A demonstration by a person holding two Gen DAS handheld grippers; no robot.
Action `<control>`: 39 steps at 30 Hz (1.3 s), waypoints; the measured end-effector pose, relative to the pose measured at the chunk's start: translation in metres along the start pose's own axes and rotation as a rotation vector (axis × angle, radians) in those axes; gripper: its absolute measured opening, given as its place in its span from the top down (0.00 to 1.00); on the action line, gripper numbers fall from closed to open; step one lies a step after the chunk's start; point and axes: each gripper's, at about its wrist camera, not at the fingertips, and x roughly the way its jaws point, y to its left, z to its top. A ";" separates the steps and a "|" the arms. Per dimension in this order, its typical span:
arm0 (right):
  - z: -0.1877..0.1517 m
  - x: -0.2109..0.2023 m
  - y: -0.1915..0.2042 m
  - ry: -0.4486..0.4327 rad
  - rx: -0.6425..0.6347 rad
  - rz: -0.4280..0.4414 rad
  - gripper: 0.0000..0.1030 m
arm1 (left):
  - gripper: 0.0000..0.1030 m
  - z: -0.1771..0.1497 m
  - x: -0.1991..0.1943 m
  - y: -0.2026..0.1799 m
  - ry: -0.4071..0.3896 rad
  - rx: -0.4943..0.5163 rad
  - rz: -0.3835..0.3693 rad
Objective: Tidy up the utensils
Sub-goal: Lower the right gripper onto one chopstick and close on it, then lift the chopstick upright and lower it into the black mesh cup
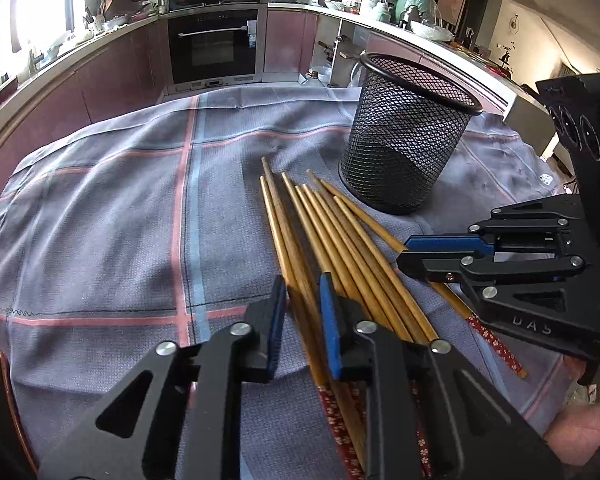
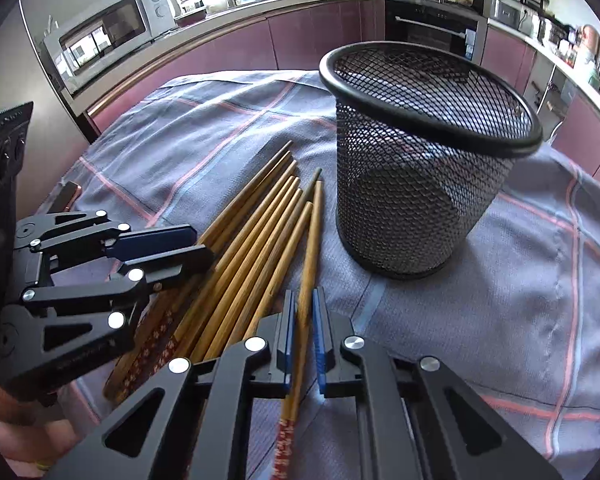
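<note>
Several wooden chopsticks with red flowered ends lie fanned on the grey checked cloth, also in the right wrist view. A black mesh cup stands upright just behind them, empty as far as I see, and shows in the right wrist view. My left gripper is low over the pile, jaws narrowly apart around one or two chopsticks. My right gripper has its blue pads closed on a single chopstick at the pile's right edge; it also shows in the left wrist view.
The cloth covers a small table with a wooden chair back at the left edge. Kitchen counters, an oven and a microwave ring the room beyond the table.
</note>
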 end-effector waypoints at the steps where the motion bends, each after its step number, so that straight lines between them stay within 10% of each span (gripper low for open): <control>1: -0.001 -0.001 -0.002 0.002 0.003 0.008 0.94 | 0.85 0.001 -0.001 0.001 0.004 -0.002 -0.006; 28: -0.001 -0.005 0.008 -0.006 -0.086 -0.048 0.94 | 0.89 0.011 0.006 0.030 0.052 -0.016 0.047; 39: 0.001 -0.078 0.002 -0.219 -0.087 0.099 0.95 | 0.92 0.020 -0.040 0.034 -0.068 -0.091 0.004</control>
